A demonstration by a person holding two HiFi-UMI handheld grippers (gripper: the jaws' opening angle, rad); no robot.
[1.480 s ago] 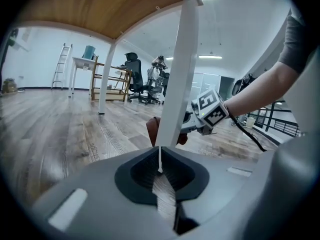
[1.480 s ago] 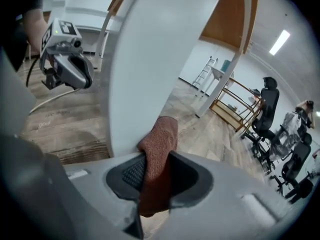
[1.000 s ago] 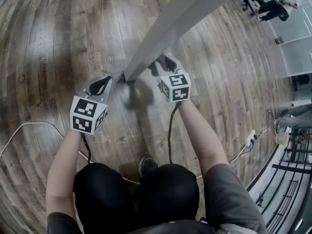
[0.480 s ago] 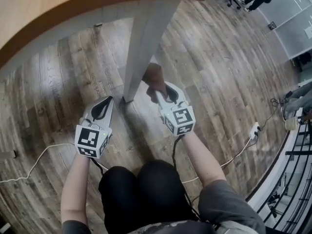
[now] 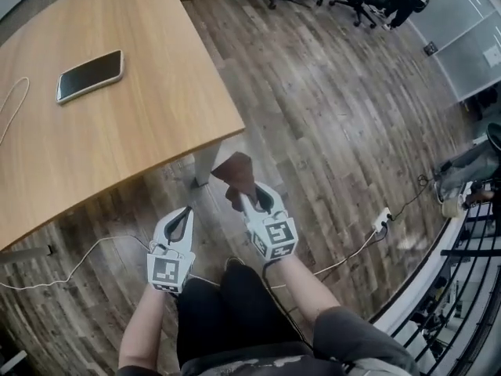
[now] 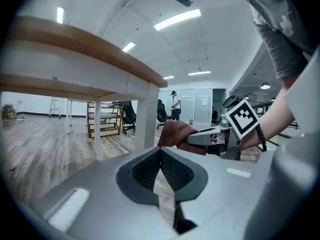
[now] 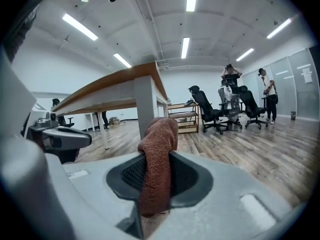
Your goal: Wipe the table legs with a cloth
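The left hand-held gripper (image 5: 185, 212) is closed empty; right hand-held gripper (image 5: 246, 199) pinches cloth (image 5: 235, 174).

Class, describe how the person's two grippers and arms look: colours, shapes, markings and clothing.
The left gripper and right gripper are light grey moulded shells that taper toward the jaws, which are lined with black textured pads. Each carries a white cube printed with black square markers. The person wears a grey short-sleeved top, which leaves the forearms bare.
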